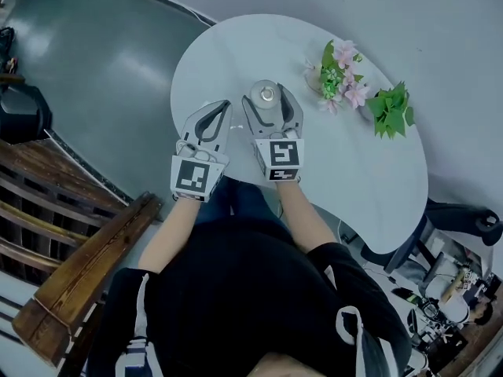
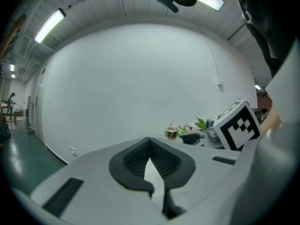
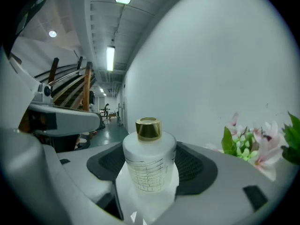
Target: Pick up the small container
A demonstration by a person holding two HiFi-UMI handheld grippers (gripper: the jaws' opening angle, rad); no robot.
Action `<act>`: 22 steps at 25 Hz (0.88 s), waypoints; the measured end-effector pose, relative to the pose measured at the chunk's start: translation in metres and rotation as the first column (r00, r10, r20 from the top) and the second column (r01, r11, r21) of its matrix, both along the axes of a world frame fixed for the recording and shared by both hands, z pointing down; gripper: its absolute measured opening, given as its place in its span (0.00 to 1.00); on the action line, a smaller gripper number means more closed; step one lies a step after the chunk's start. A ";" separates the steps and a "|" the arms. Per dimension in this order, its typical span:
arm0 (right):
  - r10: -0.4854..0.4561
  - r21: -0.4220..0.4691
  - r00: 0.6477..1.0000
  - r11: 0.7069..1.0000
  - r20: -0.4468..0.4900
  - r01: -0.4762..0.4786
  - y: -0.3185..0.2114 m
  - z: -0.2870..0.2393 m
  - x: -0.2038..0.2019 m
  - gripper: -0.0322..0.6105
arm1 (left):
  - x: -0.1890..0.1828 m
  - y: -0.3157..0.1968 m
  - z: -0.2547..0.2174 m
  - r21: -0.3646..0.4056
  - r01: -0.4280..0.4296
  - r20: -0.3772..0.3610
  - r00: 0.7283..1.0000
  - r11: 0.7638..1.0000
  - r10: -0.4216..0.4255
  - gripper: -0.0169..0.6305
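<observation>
The small container (image 1: 267, 94) is a frosted white bottle with a gold cap (image 3: 148, 128), standing upright on the round white table (image 1: 354, 163). My right gripper (image 1: 271, 104) is shut on it, one pad touching each side of the bottle (image 3: 149, 165). The table shows through under the bottle between the jaws. My left gripper (image 1: 224, 107) lies just left of the right one, shut, its tips meeting with nothing between them (image 2: 150, 142). In the left gripper view the gold cap (image 2: 171, 133) and the right gripper's marker cube (image 2: 236, 125) show at the right.
Pink artificial flowers (image 1: 339, 77) and a green leafy sprig (image 1: 391, 110) lie on the table to the right of the container. A wooden bench (image 1: 86, 273) stands on the floor at the left, a dark chair (image 1: 464, 218) at the right. The table edge is close under my wrists.
</observation>
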State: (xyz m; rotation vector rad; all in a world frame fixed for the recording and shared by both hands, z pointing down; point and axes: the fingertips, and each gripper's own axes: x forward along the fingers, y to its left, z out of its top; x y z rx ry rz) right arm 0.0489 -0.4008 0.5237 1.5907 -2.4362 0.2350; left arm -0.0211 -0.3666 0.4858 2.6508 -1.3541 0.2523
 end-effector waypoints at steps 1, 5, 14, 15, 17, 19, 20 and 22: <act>0.004 0.014 1.000 1.000 -0.001 -0.004 0.001 -0.012 0.002 0.56 | 0.001 0.000 -0.005 0.008 0.001 -0.004 1.000 1.000 0.000 0.04; 0.017 0.058 1.000 0.998 -0.005 -0.017 0.005 -0.056 0.012 0.56 | 0.002 -0.001 -0.032 0.046 0.011 -0.026 1.000 0.999 -0.010 0.04; 0.087 0.161 0.996 0.983 0.019 -0.088 0.027 -0.143 0.035 0.56 | 0.000 0.002 -0.085 0.123 0.050 -0.042 0.998 0.991 -0.045 0.04; 0.093 0.171 0.996 0.981 0.017 -0.094 0.029 -0.150 0.038 0.56 | 0.000 0.003 -0.089 0.130 0.051 -0.041 0.998 0.990 -0.046 0.04; 0.106 0.186 0.994 0.977 0.013 -0.106 0.035 -0.161 0.042 0.56 | 0.000 0.005 -0.097 0.143 0.054 -0.041 0.998 0.988 -0.049 0.04; 0.122 0.198 0.992 0.973 0.020 -0.123 0.039 -0.168 0.046 0.56 | 0.001 0.007 -0.104 0.157 0.054 -0.042 0.998 0.986 -0.048 0.04; 0.131 0.204 0.991 0.970 0.024 -0.133 0.041 -0.171 0.048 0.56 | 0.001 0.008 -0.107 0.163 0.051 -0.041 0.998 0.985 -0.045 0.04; 0.155 0.219 0.988 0.963 0.027 -0.157 0.045 -0.175 0.053 0.56 | 0.003 0.010 -0.112 0.173 0.046 -0.042 0.998 0.984 -0.039 0.04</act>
